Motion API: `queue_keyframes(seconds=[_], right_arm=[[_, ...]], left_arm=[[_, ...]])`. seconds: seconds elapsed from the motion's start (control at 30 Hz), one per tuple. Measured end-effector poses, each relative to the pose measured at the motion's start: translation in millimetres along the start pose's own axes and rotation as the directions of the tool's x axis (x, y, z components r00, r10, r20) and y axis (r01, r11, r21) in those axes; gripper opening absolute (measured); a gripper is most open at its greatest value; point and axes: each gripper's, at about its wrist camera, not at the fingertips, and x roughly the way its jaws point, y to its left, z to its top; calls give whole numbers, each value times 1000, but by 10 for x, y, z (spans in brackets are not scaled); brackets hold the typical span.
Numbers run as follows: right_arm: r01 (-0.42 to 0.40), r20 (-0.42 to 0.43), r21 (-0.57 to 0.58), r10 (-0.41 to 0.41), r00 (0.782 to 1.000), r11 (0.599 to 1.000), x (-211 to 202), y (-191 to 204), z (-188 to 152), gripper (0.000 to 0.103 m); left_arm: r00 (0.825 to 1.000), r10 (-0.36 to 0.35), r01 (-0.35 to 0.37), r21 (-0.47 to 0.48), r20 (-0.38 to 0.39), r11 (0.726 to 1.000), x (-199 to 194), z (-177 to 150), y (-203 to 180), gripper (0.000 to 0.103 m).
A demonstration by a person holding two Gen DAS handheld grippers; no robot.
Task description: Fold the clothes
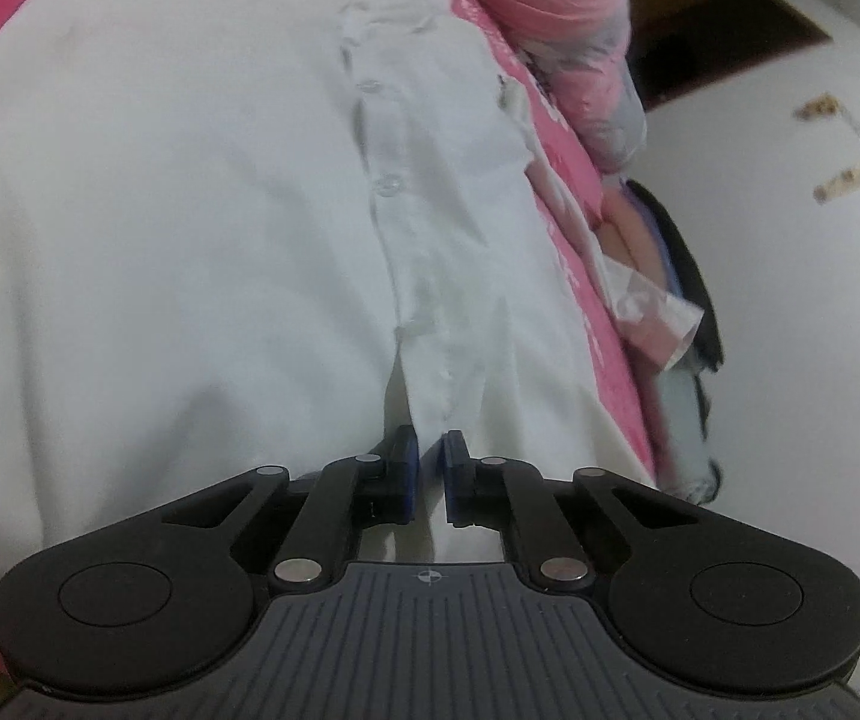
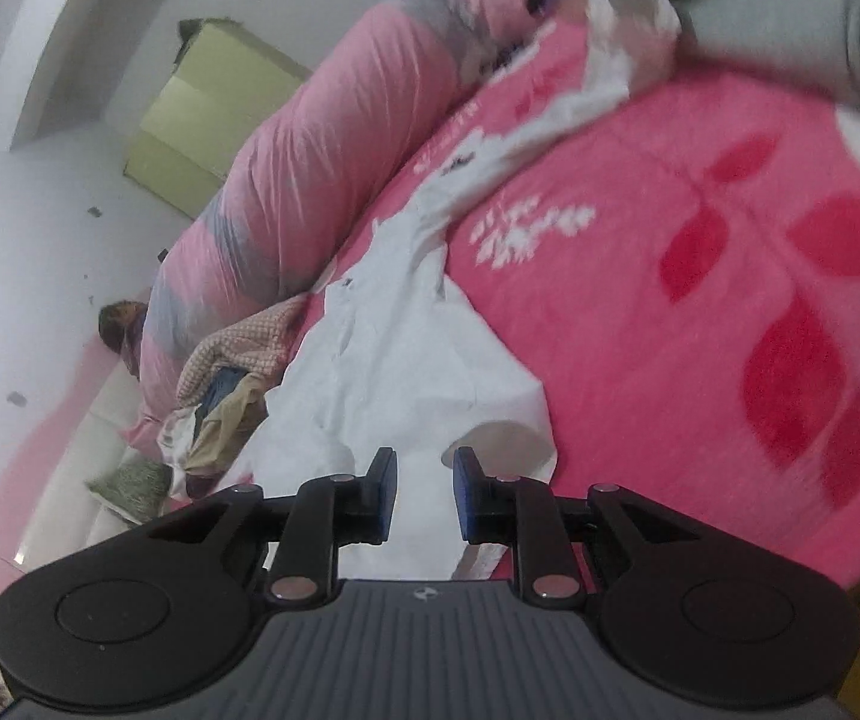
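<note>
**Pink bed, white shirt**

The shirt (image 1: 189,210) is plain white with clear buttons. The blanket (image 2: 700,300) under it is hot pink with red leaf shapes and white sprigs. The rolled quilt (image 2: 321,150) is pale pink with grey bands. Both grippers show black fingers and blue pads (image 2: 464,480).

The shirt (image 2: 393,360) lies on the blanket (image 2: 670,300), a rolled quilt (image 2: 309,150) along its left, clothes pile (image 2: 225,408) beside it.
</note>
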Motion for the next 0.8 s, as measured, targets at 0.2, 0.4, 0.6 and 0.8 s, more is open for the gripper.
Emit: queue_keyframes(seconds=[0.2, 0.4, 0.6, 0.8], right_arm=[[106, -24, -15, -106, 994, 994, 192, -54, 18, 22], [105, 33, -19, -104, 994, 994, 214, -82, 9, 0], [166, 104, -26, -162, 981, 986, 38, -74, -14, 0], [227, 118, -23, -223, 968, 974, 43, -135, -39, 0]], left_arm=[[1000, -25, 25, -64, 4, 998, -15, 63, 112, 7], [999, -40, 40, -93, 6, 995, -10, 74, 164, 7], [1000, -16, 16, -37, 1, 999, -31, 32, 110, 7], [1000, 20, -20, 42, 2, 999, -42, 18, 35, 7]])
